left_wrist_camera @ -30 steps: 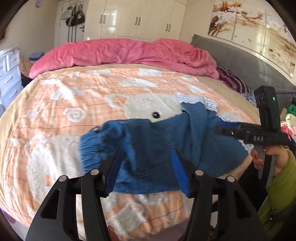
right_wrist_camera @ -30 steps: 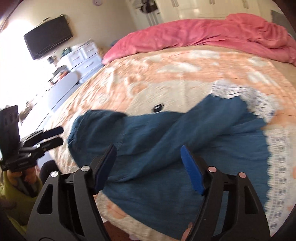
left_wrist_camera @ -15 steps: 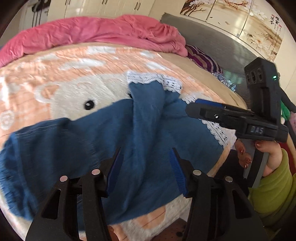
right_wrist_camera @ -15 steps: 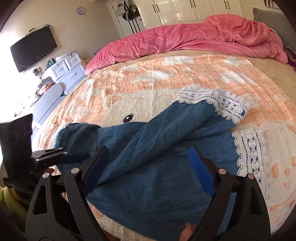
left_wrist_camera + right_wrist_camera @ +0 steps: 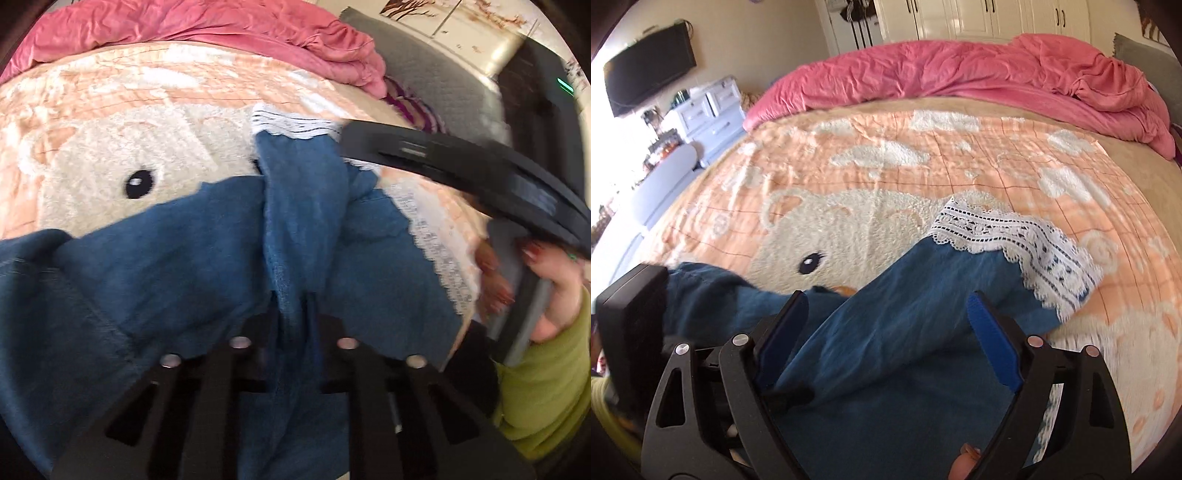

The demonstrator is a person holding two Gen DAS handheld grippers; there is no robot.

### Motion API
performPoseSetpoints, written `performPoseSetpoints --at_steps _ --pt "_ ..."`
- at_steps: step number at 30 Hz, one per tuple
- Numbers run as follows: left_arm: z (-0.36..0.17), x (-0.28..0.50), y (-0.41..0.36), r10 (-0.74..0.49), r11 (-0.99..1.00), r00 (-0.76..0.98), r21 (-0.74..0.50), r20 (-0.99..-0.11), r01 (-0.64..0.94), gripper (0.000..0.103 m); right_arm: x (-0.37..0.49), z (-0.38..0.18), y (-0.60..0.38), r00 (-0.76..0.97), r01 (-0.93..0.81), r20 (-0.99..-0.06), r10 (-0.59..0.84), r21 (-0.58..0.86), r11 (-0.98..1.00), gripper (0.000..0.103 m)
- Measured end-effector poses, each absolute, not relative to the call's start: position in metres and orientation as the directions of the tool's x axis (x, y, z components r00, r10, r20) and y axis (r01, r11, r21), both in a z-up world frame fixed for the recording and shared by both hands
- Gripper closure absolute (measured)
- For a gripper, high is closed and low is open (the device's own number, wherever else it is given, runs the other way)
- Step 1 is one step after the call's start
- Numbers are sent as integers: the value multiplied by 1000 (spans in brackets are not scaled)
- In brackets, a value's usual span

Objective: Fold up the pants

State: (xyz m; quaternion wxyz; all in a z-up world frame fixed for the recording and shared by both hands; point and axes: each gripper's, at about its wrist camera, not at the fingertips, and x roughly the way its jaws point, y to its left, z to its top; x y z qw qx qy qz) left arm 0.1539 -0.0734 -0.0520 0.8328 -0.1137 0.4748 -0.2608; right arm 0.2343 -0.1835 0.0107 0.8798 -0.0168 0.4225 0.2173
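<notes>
Blue pants [image 5: 905,325] w/ white lace; peach bear-print blanket [image 5: 923,162]; pink duvet [image 5: 960,70].

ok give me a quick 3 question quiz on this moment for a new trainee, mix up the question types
1. True or false: the left tool is shut on the blue pants.
2. Multiple choice: the right tool is A) shut on the lace hem, B) open over the pants, C) out of view.
3. Short answer: what white trim edges the pant leg nearest the bear's eye on the blanket?

Key: 1 true, a ridge of blue cloth is pinched between its closed fingers. 2 B, its blue pads stand wide apart above the cloth. 3 the lace hem.
</notes>
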Motion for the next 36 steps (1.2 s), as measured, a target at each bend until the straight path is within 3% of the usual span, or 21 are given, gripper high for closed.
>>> performPoseSetpoints --at_steps 2,10,12,16,18,20,23,27,36 --pt "-50 150 -78 -568 820 416 -445 -711 360 99 250 6 -181 536 -398 -761 365 154 905 22" --pt "-50 133 -102 -597 786 396 -410 -698 463 99 320 -16 -156 511 -348 -829 227 42 937 22" --pt "-53 133 -102 -599 785 390 -417 -700 458 99 335 -27 -147 489 -340 -852 187 11 940 25" --pt "-50 131 -102 -608 779 392 -425 -691 460 99 358 -52 -132 464 -345 -884 53 -126 930 44" --pt "-49 131 -98 -608 780 395 -424 -689 461 99 364 -60 -137 437 -339 -896 77 -85 937 53" --pt "-49 130 -95 -606 782 399 -423 -688 458 99 364 -60 -141 444 -356 -892 80 -94 930 74" --pt "-51 133 -93 -602 786 402 -423 -690 451 99 360 -54 -155 431 -357 -894 123 -44 933 96" --pt "-47 132 -86 -592 794 417 -414 -689 445 99 341 -29 -179 489 -334 -856 172 -2 943 99" --pt "-26 137 -53 -559 819 478 -361 -677 446 99 227 31 -295 647 -143 -697 308 286 947 99"
